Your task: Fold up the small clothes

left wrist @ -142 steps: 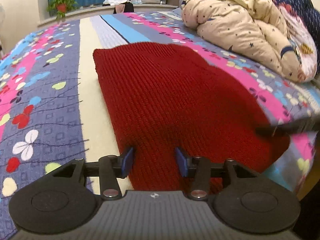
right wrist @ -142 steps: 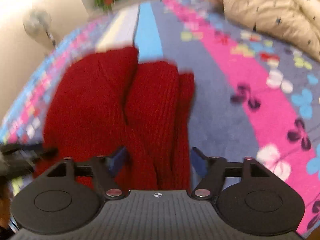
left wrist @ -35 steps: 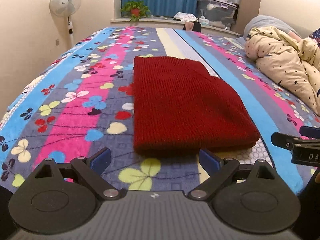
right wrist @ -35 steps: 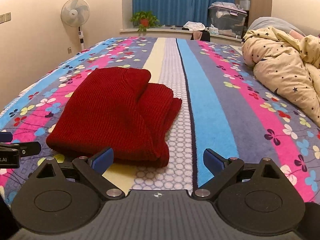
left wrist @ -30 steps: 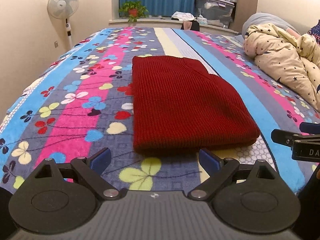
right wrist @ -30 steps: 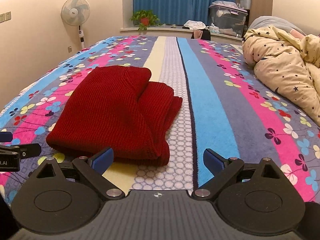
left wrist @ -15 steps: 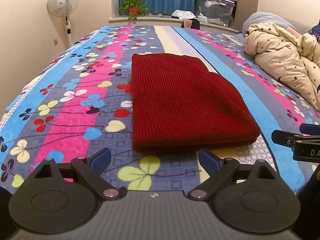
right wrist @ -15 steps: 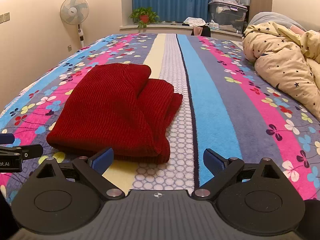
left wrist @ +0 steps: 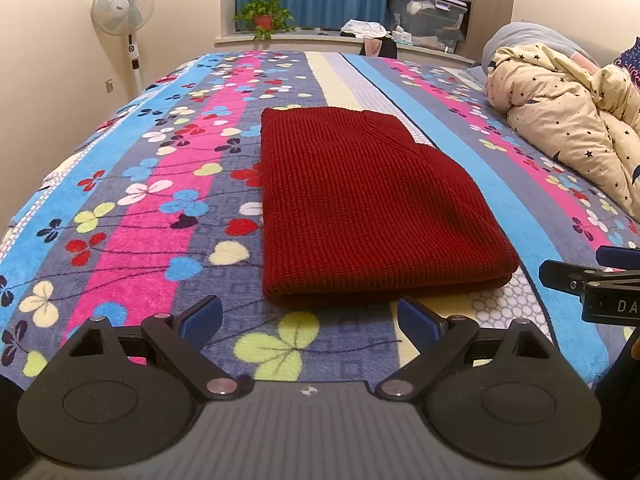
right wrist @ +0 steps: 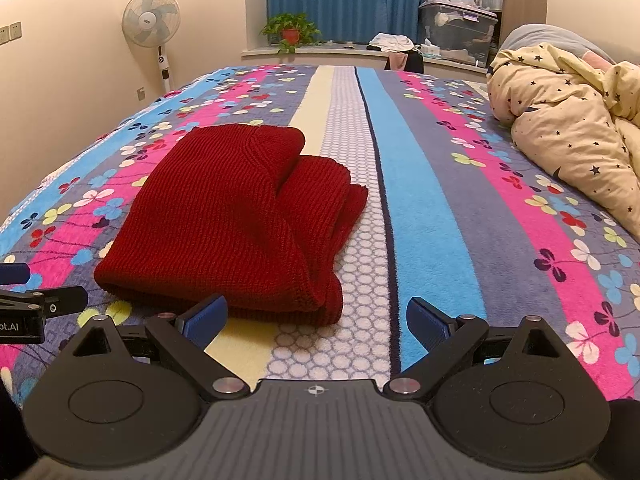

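Note:
A dark red knitted garment (left wrist: 368,208) lies folded into a thick rectangle on the striped floral bedspread (left wrist: 132,208). In the right wrist view the same garment (right wrist: 224,220) shows its stacked folded layers at its right side. My left gripper (left wrist: 308,318) is open, held just short of the garment's near edge with nothing between its blue pads. My right gripper (right wrist: 316,320) is open too, close to the garment's near right corner and not touching it. Each gripper's tip pokes into the other's view at the side edge.
A bundled cream quilt with stars (left wrist: 568,120) lies at the right of the bed. A standing fan (left wrist: 124,12) is by the left wall. A potted plant (left wrist: 264,16), a storage box (left wrist: 428,12) and loose clothes sit on the window ledge beyond.
Several seconds ago both grippers were down at the garment with narrower gaps. Since then they have drawn back and opened wide; over the last second little has moved.

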`<state>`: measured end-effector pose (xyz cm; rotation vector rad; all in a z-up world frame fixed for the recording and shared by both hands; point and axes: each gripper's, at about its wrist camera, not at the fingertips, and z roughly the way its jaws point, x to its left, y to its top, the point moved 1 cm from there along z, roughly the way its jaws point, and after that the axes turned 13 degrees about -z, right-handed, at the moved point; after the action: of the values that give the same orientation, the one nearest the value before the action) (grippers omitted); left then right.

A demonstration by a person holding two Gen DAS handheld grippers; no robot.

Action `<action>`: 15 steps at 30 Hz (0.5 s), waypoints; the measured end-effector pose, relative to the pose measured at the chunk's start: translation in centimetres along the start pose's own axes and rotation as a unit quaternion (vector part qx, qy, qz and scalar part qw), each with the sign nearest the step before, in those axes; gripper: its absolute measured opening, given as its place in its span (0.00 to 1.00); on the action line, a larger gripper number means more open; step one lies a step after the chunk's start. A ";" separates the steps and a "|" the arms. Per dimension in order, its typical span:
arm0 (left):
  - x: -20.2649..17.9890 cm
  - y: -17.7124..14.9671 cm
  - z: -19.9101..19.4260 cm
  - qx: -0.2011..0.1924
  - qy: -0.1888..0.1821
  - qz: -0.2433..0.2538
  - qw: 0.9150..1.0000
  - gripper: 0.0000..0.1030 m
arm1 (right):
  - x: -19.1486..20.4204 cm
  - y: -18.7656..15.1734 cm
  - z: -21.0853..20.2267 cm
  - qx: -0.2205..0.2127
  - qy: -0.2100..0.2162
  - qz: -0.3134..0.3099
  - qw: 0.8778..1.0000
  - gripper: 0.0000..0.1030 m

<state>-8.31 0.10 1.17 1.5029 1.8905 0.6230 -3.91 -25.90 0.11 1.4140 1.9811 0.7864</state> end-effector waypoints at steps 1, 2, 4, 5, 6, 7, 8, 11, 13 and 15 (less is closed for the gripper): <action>0.0 0.0 0.0 0.000 0.000 0.000 1.000 0.94 | 0.0 0.0 0.0 0.000 0.000 0.000 1.000 0.93; 0.0 0.0 0.0 0.000 0.000 0.001 1.000 0.94 | 0.0 0.0 0.0 0.000 0.000 0.000 1.000 0.93; 0.0 0.0 0.0 0.000 0.000 0.001 1.000 0.94 | 0.0 0.0 0.0 0.000 0.000 0.000 1.000 0.93; 0.0 0.0 0.0 0.000 0.001 0.002 1.000 0.94 | 0.0 -0.1 0.0 0.001 0.001 -0.001 1.000 0.93; 0.1 0.0 0.1 0.001 0.002 0.003 1.000 0.94 | 0.0 0.0 0.0 0.001 0.001 -0.001 1.000 0.93; 0.1 0.0 0.1 0.002 0.003 0.003 1.000 0.94 | 0.0 0.0 0.0 0.001 0.001 -0.001 1.000 0.93; 0.2 0.0 0.2 0.003 0.004 0.003 1.000 0.94 | 0.0 -0.1 0.1 0.001 0.002 -0.002 1.000 0.93; 0.3 0.0 0.2 0.004 0.006 0.004 1.000 0.94 | 0.0 -0.2 0.2 0.002 0.005 -0.005 1.000 0.93; 0.4 0.0 0.2 0.004 0.005 0.004 1.000 0.94 | 0.1 -0.3 0.2 0.002 0.005 -0.005 1.000 0.94; 0.4 0.0 0.3 0.004 0.005 0.004 1.000 0.94 | 0.0 -0.2 0.2 0.002 0.004 -0.005 1.000 0.93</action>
<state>-8.18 0.47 0.92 1.5158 1.8966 0.6284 -3.95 -25.91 -0.18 1.4039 1.9960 0.7861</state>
